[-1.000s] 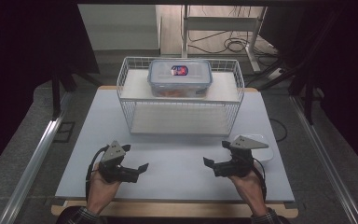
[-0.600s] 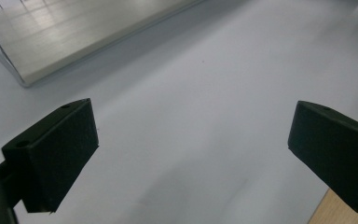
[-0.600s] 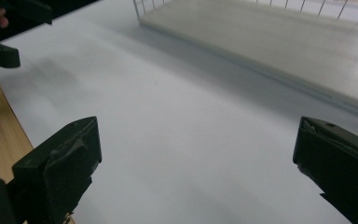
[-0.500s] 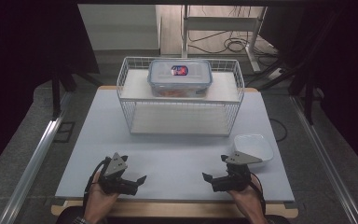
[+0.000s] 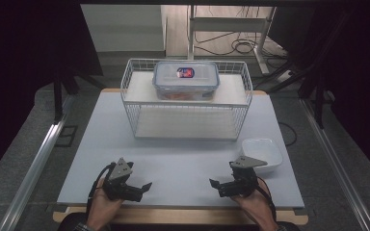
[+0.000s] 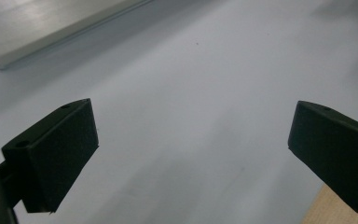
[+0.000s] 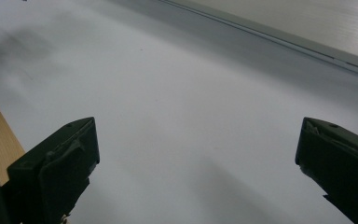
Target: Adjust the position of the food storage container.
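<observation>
A clear lidded food container [image 5: 186, 78] with a red label sits on the top shelf of a white wire rack [image 5: 187, 125] at the back of the table. A white square bowl [image 5: 261, 152] lies on the table at the right. My left gripper [image 5: 142, 191] rests low near the front edge at the left, open, jaws wide apart over bare table [image 6: 191, 140]. My right gripper [image 5: 218, 188] sits near the front edge at the right, just in front of the bowl, open and holding nothing [image 7: 196, 154].
The white table top [image 5: 183, 163] has a wooden front edge [image 5: 183, 216]. The rack's lower shelf [image 5: 185, 126] holds nothing. Metal rails [image 5: 38, 159] run along both sides of the table on the floor, and cables lie on the floor behind.
Both grippers have pulled back toward the front edge of the table and lowered. The right gripper has uncovered the white bowl.
</observation>
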Available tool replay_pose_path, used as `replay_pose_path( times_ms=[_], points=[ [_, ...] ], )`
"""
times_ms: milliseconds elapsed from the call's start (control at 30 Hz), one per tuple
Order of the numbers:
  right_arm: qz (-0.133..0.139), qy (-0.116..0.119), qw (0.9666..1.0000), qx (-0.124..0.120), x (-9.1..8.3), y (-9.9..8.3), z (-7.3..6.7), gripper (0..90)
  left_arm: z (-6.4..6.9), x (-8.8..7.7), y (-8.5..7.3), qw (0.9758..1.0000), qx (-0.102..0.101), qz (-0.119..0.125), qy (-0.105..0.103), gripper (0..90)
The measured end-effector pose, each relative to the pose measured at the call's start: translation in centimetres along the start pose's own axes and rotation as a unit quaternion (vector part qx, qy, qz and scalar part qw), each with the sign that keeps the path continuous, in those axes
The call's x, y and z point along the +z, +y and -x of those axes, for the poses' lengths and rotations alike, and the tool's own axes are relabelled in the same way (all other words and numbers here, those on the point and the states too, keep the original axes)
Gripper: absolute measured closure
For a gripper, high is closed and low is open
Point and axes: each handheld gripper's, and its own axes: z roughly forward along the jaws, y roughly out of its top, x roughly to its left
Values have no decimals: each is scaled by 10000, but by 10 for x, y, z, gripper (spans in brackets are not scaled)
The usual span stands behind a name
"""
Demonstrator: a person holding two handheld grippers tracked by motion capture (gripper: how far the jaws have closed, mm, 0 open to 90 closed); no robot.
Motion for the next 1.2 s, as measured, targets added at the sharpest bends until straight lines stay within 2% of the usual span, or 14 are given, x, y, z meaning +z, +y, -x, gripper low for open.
replay_pose_path(
  times_ms=[100, 167, 333, 400, 467, 700, 933, 1100, 1200],
  points=[
    [-39, -11, 10000, 24, -1, 3, 0, 7, 0, 1, 0, 10000, 2, -18, -20, 11],
    [1, -66, 10000, 19, -5, 5, 2, 53, 1, 1, 0, 10000, 23, -20, -17, 12],
    [119, -186, 9996, 202, -15, 12, 13, 130, 1, 2, 0, 10000, 20, -48, -21, 12],
    [176, -290, 9991, 235, -21, 15, 18, 181, 0, 2, 0, 10000, 9, -52, -25, 13],
    [217, -405, 9987, 241, -26, 16, 24, 271, 0, 2, 0, 10000, -5, -54, -29, 13],
    [62, -546, 9978, 369, -38, 18, 48, 553, -1, 3, -1, 9999, -33, -91, -50, 16],
    [-5, -813, 9956, 459, -47, 16, 70, 778, -1, 5, -1, 9999, -41, -141, -90, 21],
    [86, -995, 9934, 572, -55, 15, 86, 891, -2, 5, -1, 9998, -93, -141, -111, 25],
    [126, -1189, 9910, 597, -60, 16, 94, 894, -2, 5, -1, 9997, -118, -162, -125, 26]
  ],
)
